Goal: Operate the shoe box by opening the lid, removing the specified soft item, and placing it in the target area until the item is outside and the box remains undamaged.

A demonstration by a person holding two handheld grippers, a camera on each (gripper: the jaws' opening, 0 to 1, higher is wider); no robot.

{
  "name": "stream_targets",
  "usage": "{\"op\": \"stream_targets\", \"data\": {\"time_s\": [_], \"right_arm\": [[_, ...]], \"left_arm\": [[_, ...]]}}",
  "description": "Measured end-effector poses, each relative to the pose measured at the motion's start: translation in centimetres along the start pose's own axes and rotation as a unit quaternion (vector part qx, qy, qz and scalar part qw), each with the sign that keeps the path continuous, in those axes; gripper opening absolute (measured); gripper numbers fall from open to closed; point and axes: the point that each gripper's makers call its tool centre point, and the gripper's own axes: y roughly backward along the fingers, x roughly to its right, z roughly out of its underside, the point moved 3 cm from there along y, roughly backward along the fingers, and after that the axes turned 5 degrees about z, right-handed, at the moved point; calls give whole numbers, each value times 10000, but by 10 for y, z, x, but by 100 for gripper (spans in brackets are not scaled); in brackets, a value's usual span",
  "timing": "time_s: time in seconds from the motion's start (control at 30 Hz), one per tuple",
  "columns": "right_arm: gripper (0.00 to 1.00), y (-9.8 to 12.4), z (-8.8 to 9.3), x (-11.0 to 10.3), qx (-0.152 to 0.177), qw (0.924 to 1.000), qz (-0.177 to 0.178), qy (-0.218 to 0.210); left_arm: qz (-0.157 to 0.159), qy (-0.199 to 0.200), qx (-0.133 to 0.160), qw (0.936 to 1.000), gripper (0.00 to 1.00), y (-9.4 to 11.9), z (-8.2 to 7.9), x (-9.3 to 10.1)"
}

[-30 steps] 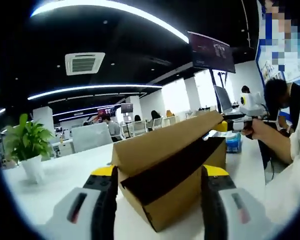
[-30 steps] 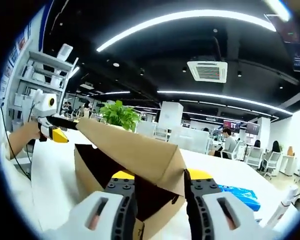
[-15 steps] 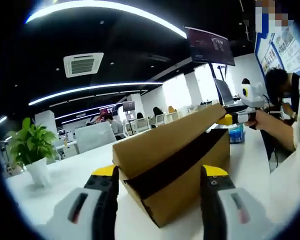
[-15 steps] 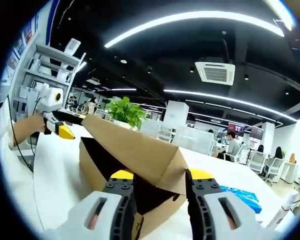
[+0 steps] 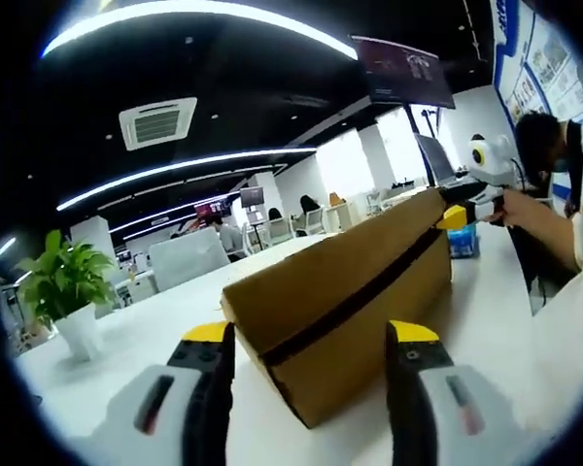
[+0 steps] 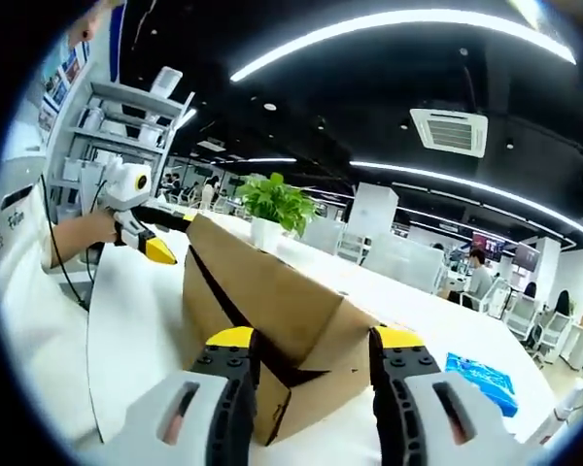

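Note:
A brown cardboard shoe box (image 5: 355, 320) lies on a white table (image 5: 146, 340). Its lid (image 5: 321, 277) is almost down, leaving a thin dark slit along the side. My left gripper (image 5: 309, 335) straddles the lid's near corner, one jaw pressing on each side. At the far end my right gripper (image 5: 455, 204), held by a hand, grips the lid's other end. In the right gripper view the box (image 6: 262, 291) runs away from my right gripper (image 6: 311, 340), whose jaws clamp its near corner, and the left gripper (image 6: 155, 243) sits at the far corner. The box's inside is hidden.
A potted plant (image 5: 63, 291) in a white pot stands on the table beyond the box, the plant (image 6: 277, 209) also behind it from the other side. A blue packet (image 6: 481, 379) lies right of the box. Shelves (image 6: 107, 136), office chairs and people are farther off.
The lid has come down: the wide dark gap under it has shrunk to a thin slit. Both grippers have lowered with the lid's ends.

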Motion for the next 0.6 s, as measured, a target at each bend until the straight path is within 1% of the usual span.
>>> {"op": "stream_targets", "data": {"time_s": [0.03,0.1,0.2,0.23,0.37,0.47,0.6], "right_arm": [[46,0,2,-2,-4,9999,39,98],[46,-2,5,-3,9,9999,45,155],[46,-3,10,-3,7,9999,-4,157],[46,-3,10,-3,51,9999,-14,131],[46,-3,11,-3,78,9999,-58,45],[46,-4,10,-5,73,9999,-44,145],[45,-1,8,-5,108,9984,16,547]], "left_arm": [[27,60,0,10000,66,0,1,0],[50,104,-28,9999,67,0,4,0],[83,176,-79,9998,66,1,10,0],[88,177,-86,9998,66,1,11,0],[119,141,-151,9997,61,2,15,-1],[100,191,-113,9997,59,4,12,-6],[57,-153,-181,9997,59,5,12,-7]]}}
